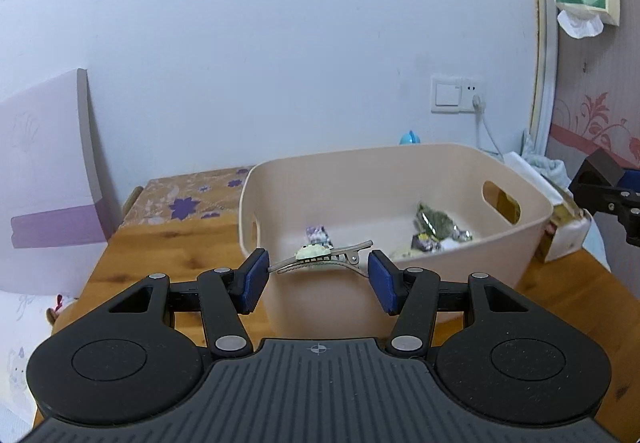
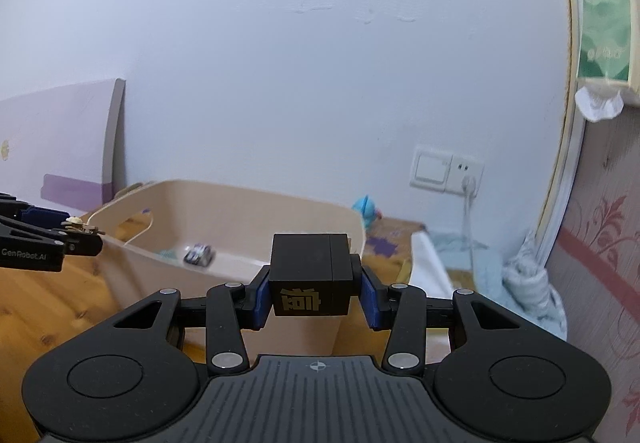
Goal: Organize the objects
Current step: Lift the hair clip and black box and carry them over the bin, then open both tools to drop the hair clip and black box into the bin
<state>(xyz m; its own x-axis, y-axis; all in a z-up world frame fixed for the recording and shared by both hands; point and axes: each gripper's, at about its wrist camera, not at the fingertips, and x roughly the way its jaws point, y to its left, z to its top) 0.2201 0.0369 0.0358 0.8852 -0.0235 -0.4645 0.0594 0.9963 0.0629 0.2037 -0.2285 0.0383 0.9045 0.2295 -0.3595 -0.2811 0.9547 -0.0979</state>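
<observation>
My left gripper [image 1: 318, 275] holds a metal hair clip [image 1: 320, 261] with a pale green ornament, crosswise between its blue pads, just above the near wall of a beige bin [image 1: 520, 243]. The bin holds several wrapped sweets [image 1: 434, 229]. My right gripper [image 2: 316, 293] is shut on a black box [image 2: 310, 273] with a gold character, in front of the beige bin [image 2: 240, 211]. The right gripper and its box show at the right edge of the left wrist view [image 1: 608, 195]. The left gripper with the clip shows at the left of the right wrist view [image 2: 76, 233].
The bin stands on a wooden table [image 1: 160, 255]. A floral box [image 1: 188, 195] sits behind it. A blue toy [image 2: 366, 211], white container and cloth [image 2: 528, 283] lie to the right. A purple-white board [image 1: 48, 179] leans at the left. A wall socket [image 1: 456, 95] has a cable.
</observation>
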